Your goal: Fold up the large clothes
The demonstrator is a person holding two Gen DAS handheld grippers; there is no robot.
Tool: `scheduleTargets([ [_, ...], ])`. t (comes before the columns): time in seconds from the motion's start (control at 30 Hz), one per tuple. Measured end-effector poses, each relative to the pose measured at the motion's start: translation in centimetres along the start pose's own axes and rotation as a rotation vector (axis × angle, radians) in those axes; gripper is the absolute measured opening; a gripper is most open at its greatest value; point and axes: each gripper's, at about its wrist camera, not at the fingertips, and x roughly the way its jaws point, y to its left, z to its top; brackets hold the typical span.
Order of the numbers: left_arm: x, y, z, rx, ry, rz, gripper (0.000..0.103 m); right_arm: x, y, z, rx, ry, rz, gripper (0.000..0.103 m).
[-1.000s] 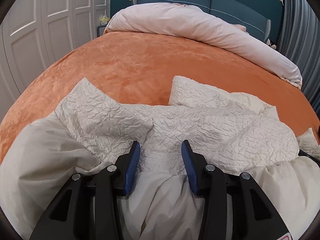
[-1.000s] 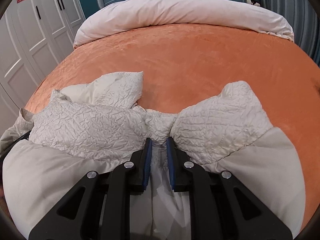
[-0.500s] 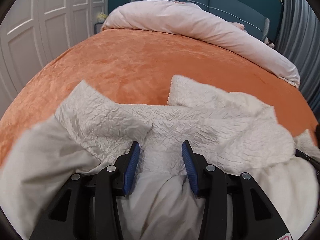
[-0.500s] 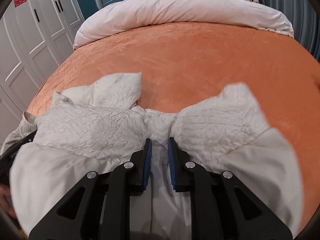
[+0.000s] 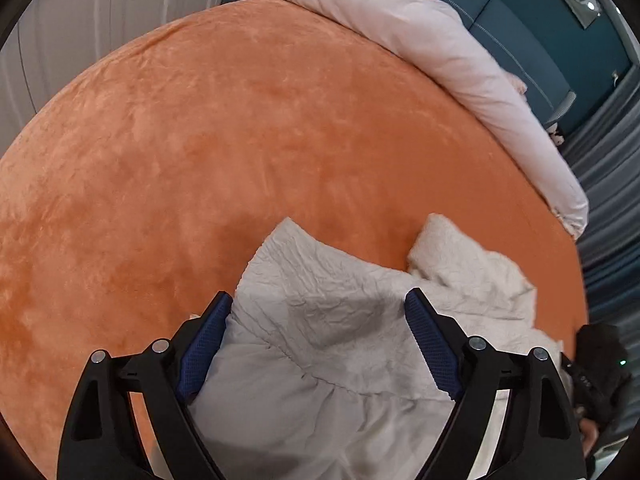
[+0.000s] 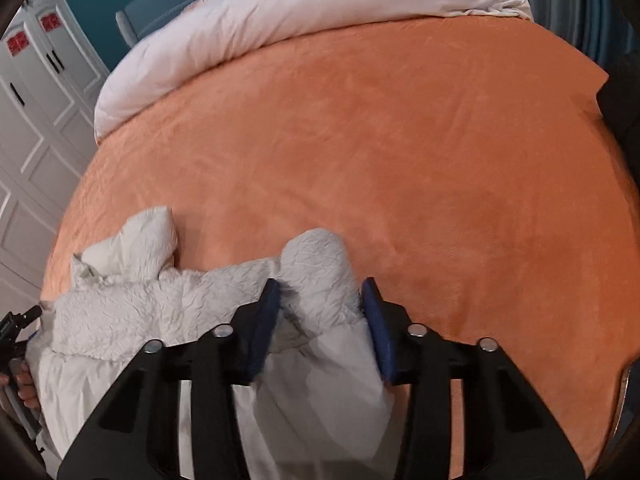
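Note:
A cream crinkled padded jacket (image 5: 320, 360) lies bunched at the near edge of the orange bed cover (image 5: 240, 140). My left gripper (image 5: 319, 296) hangs over it. Its jaws are opening wide, the fabric lies below and between them, and the blue pads do not press on it. In the right wrist view the jacket (image 6: 140, 308) spreads to the left. A rounded fold of it sits between the opening jaws of my right gripper (image 6: 322, 282), and the pads stand off the cloth.
A rolled pale duvet (image 5: 420, 28) lies along the far side of the bed (image 6: 400, 160), below a teal headboard. White wardrobe doors (image 6: 32, 120) stand to the left. A hand (image 6: 24, 388) shows at the left edge of the right wrist view.
Both grippers have opened and let go of the jacket fabric. Both views have rolled and swung, and the jacket now looks narrower and more bunched.

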Motion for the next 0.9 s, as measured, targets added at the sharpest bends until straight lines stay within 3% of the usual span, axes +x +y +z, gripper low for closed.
scheduleTargets([
  [0.03, 0.1, 0.0, 0.1, 0.010, -0.002, 0.022, 0.065, -0.4, 0.6, 0.1, -0.021, -0.014, 0.012, 0.016],
  [0.1, -0.1, 0.1, 0.3, 0.012, -0.014, 0.027, 0.015, -2.0, 0.8, 0.7, -0.005, -0.064, 0.049, 0.009],
  [0.17, -1.1, 0.7, 0.7, -0.008, -0.055, -0.032, 0.010, -4.5, 0.5, 1.3, 0.024, -0.155, 0.090, 0.007],
  [0.27, -2.2, -0.6, 1.1, 0.057, -0.121, -0.016, 0.010, -5.5, -0.1, 1.6, 0.040, -0.219, 0.088, 0.007],
  [0.47, 2.1, -1.1, -0.1, 0.122, -0.071, 0.130, 0.015, 1.6, -1.6, -1.3, 0.032, -0.075, -0.042, 0.010],
  [0.6, 4.4, 1.1, -1.4, 0.071, -0.066, 0.125, 0.026, 3.3, -2.1, -1.8, 0.049, -0.057, -0.049, 0.014],
  [0.9, 6.0, 0.7, -2.2, 0.089, -0.146, 0.171, 0.032, 4.2, -2.3, -2.1, 0.049, -0.086, -0.060, 0.017],
])
